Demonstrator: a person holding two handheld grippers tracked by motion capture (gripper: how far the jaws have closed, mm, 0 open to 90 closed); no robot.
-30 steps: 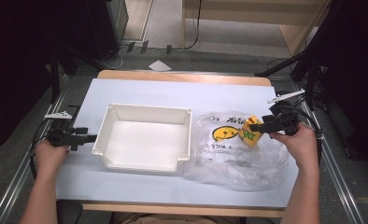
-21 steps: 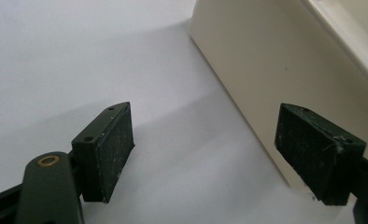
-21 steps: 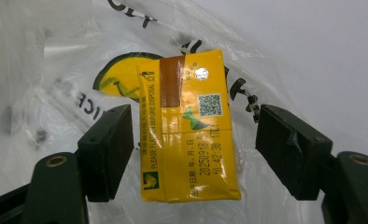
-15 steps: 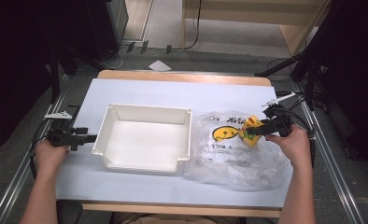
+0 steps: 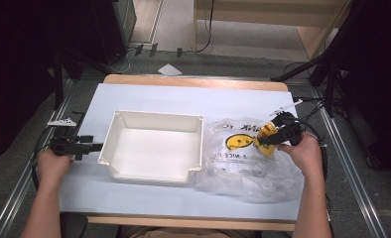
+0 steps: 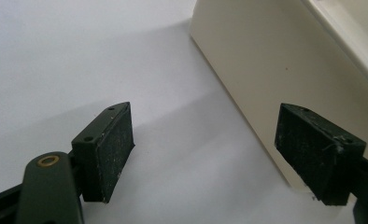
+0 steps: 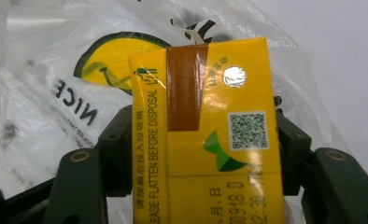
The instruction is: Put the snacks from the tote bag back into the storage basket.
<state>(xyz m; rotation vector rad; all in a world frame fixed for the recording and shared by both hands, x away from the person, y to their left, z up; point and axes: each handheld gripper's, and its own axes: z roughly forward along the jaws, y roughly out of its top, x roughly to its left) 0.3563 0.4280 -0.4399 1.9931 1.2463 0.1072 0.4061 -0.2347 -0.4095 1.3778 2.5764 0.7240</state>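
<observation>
Surface: white table (image 5: pixel 149 96), clear plastic bag (image 5: pixel 248 166) crumpled beside a cream bin (image 5: pixel 154 146)
Carton: yellow drink carton (image 7: pixel 210 135) above the bag, likely light, stiff, glossy
Right gripper (image 5: pixel 273 140): clamped across carton's narrow sides, sound hold
Left gripper (image 6: pixel 210 154): jaws wide, beside bin wall

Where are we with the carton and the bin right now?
Done: the right hand-held gripper is shut on the yellow carton, above the plastic bag. In hand: the left hand-held gripper, jaws open, sits at the white bin's left wall; whether it touches is unclear. Left: the bin is empty, so the carton probably goes in next.
</observation>
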